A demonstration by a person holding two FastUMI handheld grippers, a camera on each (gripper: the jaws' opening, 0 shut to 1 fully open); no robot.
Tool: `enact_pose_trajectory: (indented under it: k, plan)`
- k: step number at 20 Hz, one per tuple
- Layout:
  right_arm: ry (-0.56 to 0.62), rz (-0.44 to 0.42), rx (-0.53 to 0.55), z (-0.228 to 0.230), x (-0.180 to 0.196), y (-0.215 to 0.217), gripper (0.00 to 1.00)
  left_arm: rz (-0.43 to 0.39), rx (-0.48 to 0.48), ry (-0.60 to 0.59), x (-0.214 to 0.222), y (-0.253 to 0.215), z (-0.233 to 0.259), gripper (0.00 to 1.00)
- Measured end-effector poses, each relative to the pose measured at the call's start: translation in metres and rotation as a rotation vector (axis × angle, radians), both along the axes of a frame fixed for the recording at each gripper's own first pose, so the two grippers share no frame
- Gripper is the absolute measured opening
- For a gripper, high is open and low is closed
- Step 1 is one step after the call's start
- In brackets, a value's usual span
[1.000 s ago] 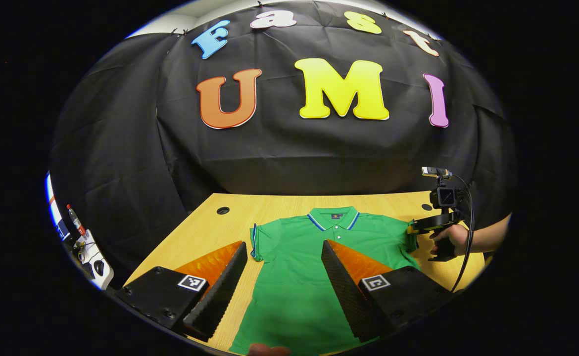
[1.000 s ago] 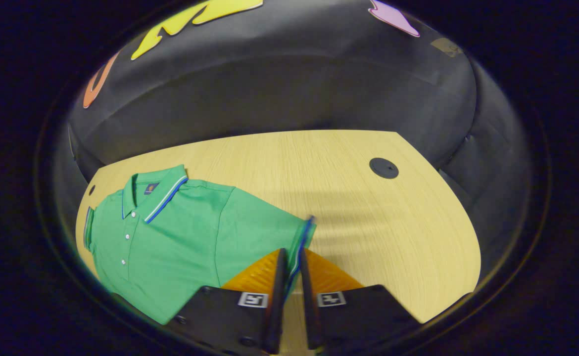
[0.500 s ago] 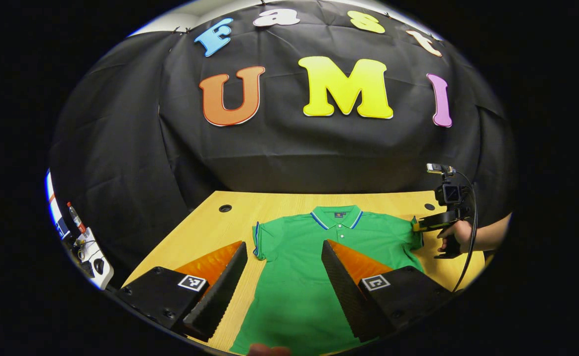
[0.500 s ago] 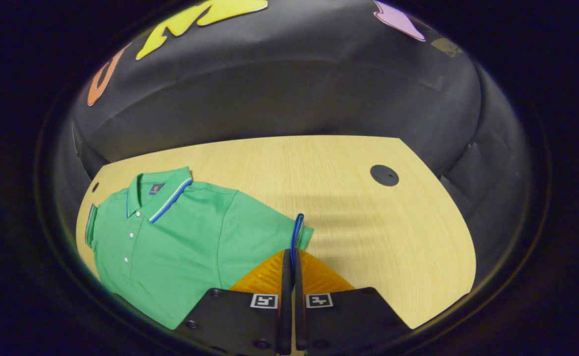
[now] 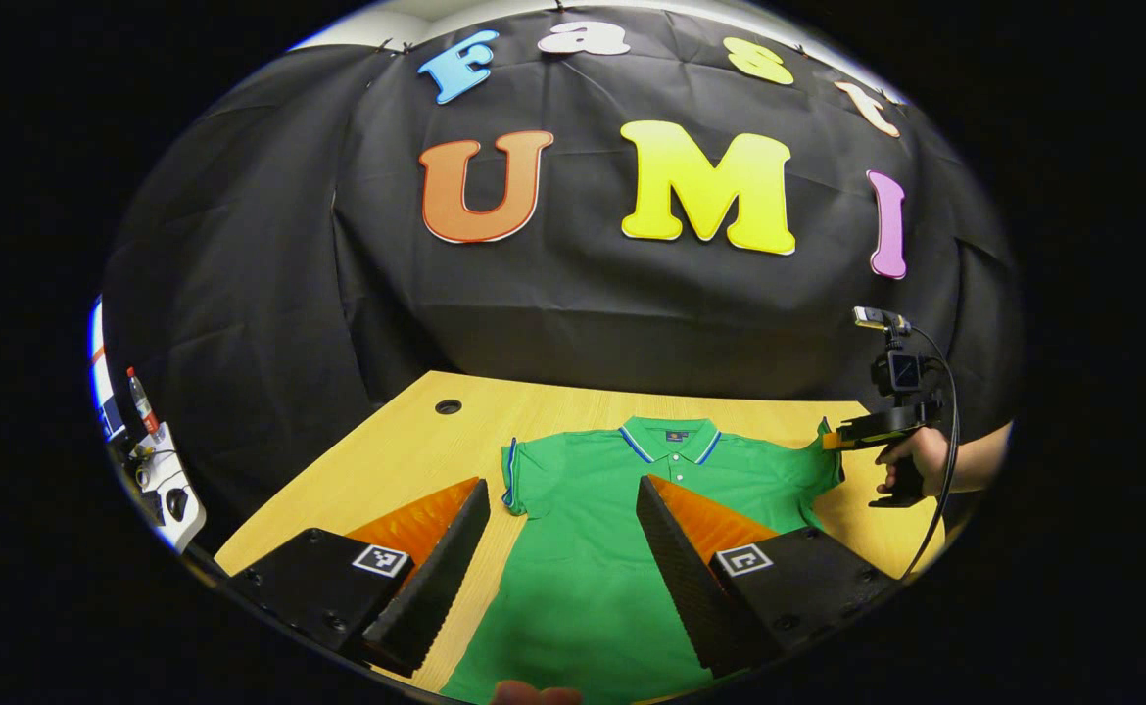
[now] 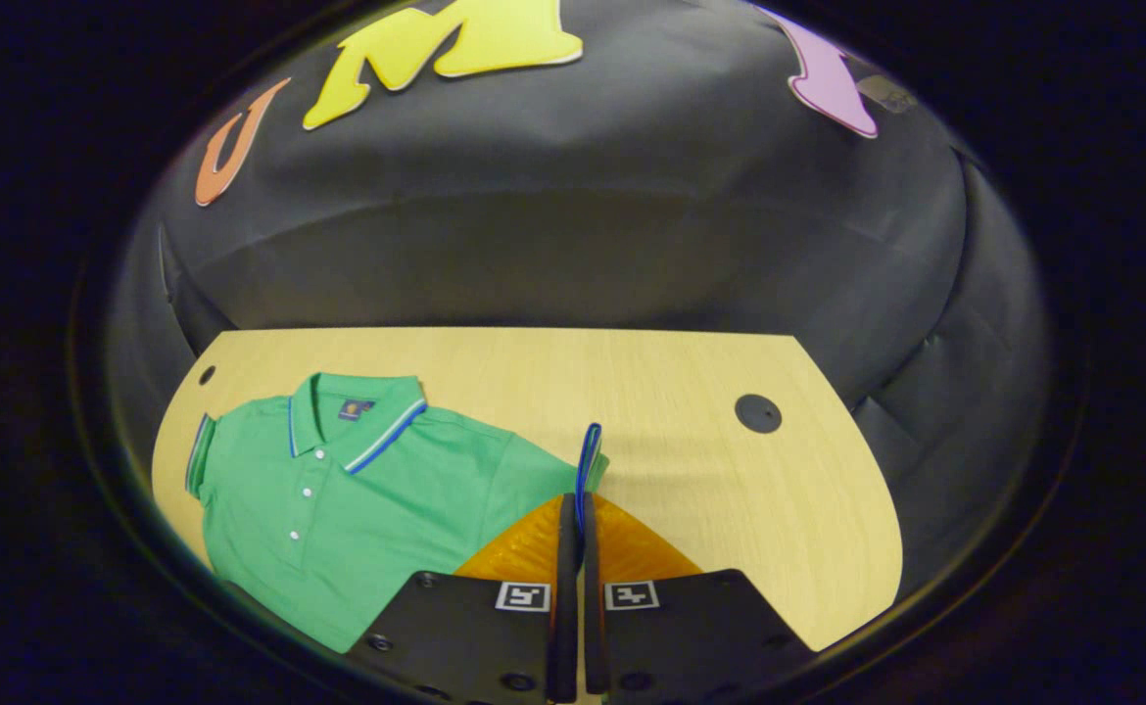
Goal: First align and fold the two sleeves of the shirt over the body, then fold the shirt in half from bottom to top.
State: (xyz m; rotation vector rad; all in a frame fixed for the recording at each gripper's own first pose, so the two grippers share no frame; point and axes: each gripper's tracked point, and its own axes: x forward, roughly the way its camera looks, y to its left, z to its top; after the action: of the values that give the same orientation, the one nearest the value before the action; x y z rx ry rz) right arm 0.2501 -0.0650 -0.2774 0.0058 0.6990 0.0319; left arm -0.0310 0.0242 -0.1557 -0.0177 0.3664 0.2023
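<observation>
We see our right gripper [image 6: 574,509] pressed together on the blue-trimmed cuff of the right sleeve [image 6: 588,460], pinching it so the cuff stands up off the wooden table [image 6: 691,392], and the left gripper view shows that gripper off to the side, held in a hand [image 5: 911,460]. Our left gripper [image 5: 561,490] is spread wide and holds nothing, hovering over the lower body of the green polo shirt [image 5: 622,509]. The shirt lies flat, face up, collar [image 5: 673,436] toward the booth wall, its left sleeve [image 5: 524,475] resting on the table.
</observation>
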Motion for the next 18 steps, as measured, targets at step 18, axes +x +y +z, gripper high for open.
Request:
enact_pose_trajectory:
  k: [18]
  plan:
    - [-0.018, 0.169, 0.004, 0.032, -0.009, 0.129, 0.06, 0.124, -0.060, -0.043, -0.055, 0.066, 0.011, 0.98]
